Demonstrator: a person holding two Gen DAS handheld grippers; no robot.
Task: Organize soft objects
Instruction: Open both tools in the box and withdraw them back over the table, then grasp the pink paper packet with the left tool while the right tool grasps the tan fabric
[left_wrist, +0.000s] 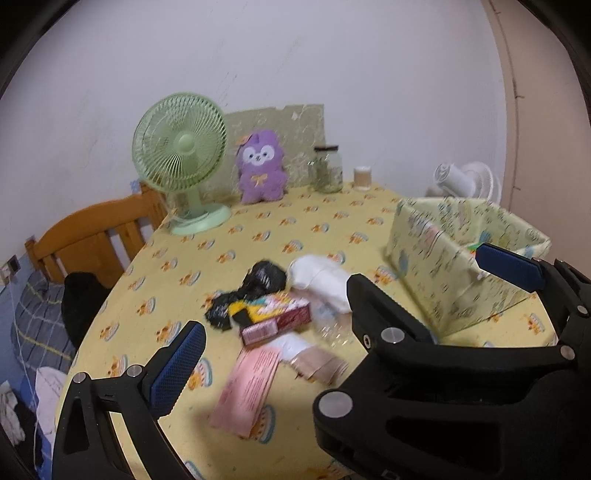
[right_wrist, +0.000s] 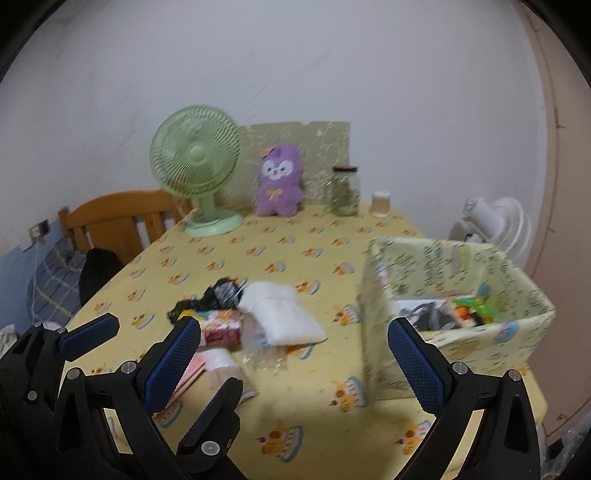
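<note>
Plain white wall (right_wrist: 295, 66), wooden chair (right_wrist: 122, 218) at counter's left edge, yellow patterned cloth over counter (right_wrist: 295, 413), green desk fan (right_wrist: 197, 162) at back, white fan (right_wrist: 495, 225) right, even indoor light.

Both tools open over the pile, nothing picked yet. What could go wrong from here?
1. The white pouch lies against the red box and a clear wrapper; the right tool may well pinch a neighbour along with it.
2. The patterned storage box stands close beside the pile and looks light; a lateral swing could shove or tip it.
3. The left tool hovers over the same pile, so the two could collide.
</note>
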